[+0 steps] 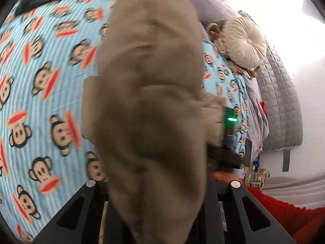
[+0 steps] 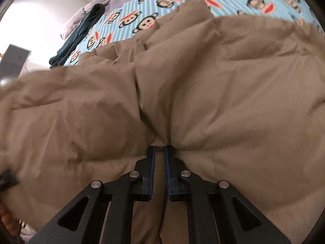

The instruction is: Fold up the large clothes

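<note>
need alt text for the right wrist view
The right gripper pinches a fold of a large tan padded garment that fills most of the frame. Behind it lie a blue striped monkey-print bedsheet and dark teal clothing.

My right gripper (image 2: 160, 149) points forward, its two blue-edged fingers (image 2: 151, 170) drawn close together with a pinch of tan garment (image 2: 223, 91) between the tips. My left gripper (image 1: 156, 213) has its fingers hidden behind hanging cloth, which runs down between its black linkages; their stance cannot be made out.
</note>
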Action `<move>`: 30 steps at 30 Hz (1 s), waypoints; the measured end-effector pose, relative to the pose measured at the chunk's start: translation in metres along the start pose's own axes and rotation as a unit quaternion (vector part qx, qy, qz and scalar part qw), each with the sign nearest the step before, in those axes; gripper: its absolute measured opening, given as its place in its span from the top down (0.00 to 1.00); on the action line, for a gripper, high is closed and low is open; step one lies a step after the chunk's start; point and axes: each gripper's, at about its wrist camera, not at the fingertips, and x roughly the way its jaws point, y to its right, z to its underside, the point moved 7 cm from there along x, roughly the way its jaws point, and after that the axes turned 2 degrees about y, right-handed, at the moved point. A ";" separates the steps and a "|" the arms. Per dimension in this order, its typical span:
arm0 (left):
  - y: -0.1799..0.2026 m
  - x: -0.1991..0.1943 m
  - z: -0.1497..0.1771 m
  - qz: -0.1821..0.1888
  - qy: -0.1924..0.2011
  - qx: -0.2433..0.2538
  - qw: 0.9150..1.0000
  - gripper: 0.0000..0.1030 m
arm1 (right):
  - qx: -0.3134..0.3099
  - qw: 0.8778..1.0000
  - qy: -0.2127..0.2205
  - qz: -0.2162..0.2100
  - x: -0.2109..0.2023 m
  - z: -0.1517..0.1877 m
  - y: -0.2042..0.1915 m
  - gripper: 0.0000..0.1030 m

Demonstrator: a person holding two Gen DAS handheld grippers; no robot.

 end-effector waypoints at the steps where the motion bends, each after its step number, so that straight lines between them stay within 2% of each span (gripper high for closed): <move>1: 0.018 0.003 -0.002 -0.003 -0.003 0.004 1.000 0.77 | 0.004 1.000 -0.005 -0.009 0.004 -0.002 0.002 0.93; 5: 0.089 0.032 -0.011 -0.027 -0.019 0.022 0.999 0.77 | 0.028 0.998 -0.027 -0.050 0.016 -0.007 0.014 0.95; 8: 0.131 0.062 -0.016 -0.063 -0.021 0.052 0.996 0.77 | 0.046 0.995 -0.045 -0.080 0.017 -0.010 0.021 0.96; 12: 0.165 0.093 -0.019 -0.080 -0.029 0.066 0.994 0.72 | 0.082 0.988 -0.065 -0.115 -0.010 -0.010 0.045 0.94; 13: 0.168 0.101 -0.019 -0.082 -0.035 0.066 0.994 0.65 | 0.090 0.986 -0.064 -0.124 -0.022 -0.010 0.055 0.92; 14: 0.174 0.111 -0.018 -0.075 -0.043 0.063 0.994 0.58 | 0.095 0.985 -0.059 -0.127 -0.035 -0.009 0.066 0.92; 15: 0.175 0.118 -0.016 -0.066 -0.047 0.059 0.995 0.45 | 0.099 0.986 -0.054 -0.126 -0.044 -0.009 0.075 0.92; 16: 0.182 0.127 -0.016 -0.055 -0.052 0.053 0.996 0.38 | 0.108 0.985 -0.044 -0.124 -0.061 -0.008 0.093 0.92; 20: 0.207 0.168 -0.017 -0.023 -0.080 0.069 0.994 0.37 | 0.149 0.982 -0.008 -0.116 -0.103 -0.002 0.147 0.92; 24: 0.217 0.200 -0.010 0.011 -0.110 0.081 0.991 0.37 | 0.188 0.977 0.020 -0.101 -0.124 0.006 0.190 0.92; 26: 0.221 0.211 -0.008 0.032 -0.119 0.086 0.989 0.25 | 0.201 0.974 0.027 -0.098 -0.129 0.010 0.204 0.92; 28: 0.224 0.223 -0.008 0.048 -0.115 0.085 0.989 0.23 | 0.216 0.971 0.036 -0.098 -0.135 0.011 0.220 0.91; 29: 0.227 0.230 -0.008 0.057 -0.114 0.082 0.988 0.23 | 0.222 0.969 0.041 -0.099 -0.139 0.012 0.226 0.89; 30: 0.228 0.234 -0.008 0.067 -0.114 0.077 0.988 0.23 | 0.227 0.968 0.045 -0.099 -0.142 0.012 0.230 0.79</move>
